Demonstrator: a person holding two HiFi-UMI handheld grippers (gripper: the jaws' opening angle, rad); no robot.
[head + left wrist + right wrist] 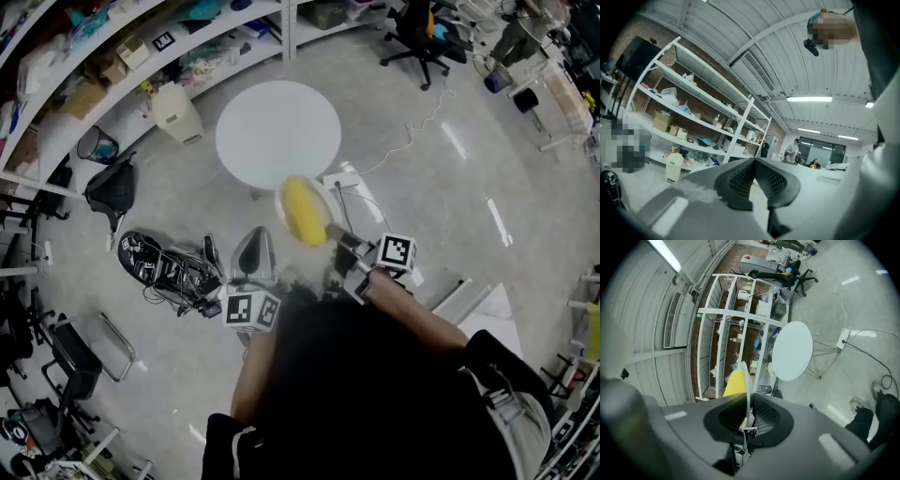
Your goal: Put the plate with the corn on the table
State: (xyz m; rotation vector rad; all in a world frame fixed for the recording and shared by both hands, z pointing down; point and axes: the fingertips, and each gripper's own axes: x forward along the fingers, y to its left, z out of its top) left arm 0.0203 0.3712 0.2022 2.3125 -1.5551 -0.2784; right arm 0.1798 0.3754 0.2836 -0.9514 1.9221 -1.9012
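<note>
The white plate [292, 212] carrying the yellow corn [306, 212] hangs in the air just in front of the round white table [278, 131], above the floor. My right gripper [339, 239] is shut on the plate's near rim. In the right gripper view the plate [747, 380] stands edge-on between the jaws, with the corn [734, 383] on its left face and the table [792, 351] farther off. My left gripper [253, 255] hovers lower left of the plate, apart from it. Its jaws [753, 161] meet at the tips with nothing between them.
Long white shelves [141, 66] with boxes run along the back left, a white bin [177, 113] below them. A black bag [111, 187] and a tangle of cables [173, 272] lie on the floor. A power strip [341, 180] sits by the table base. An office chair [422, 37] stands behind.
</note>
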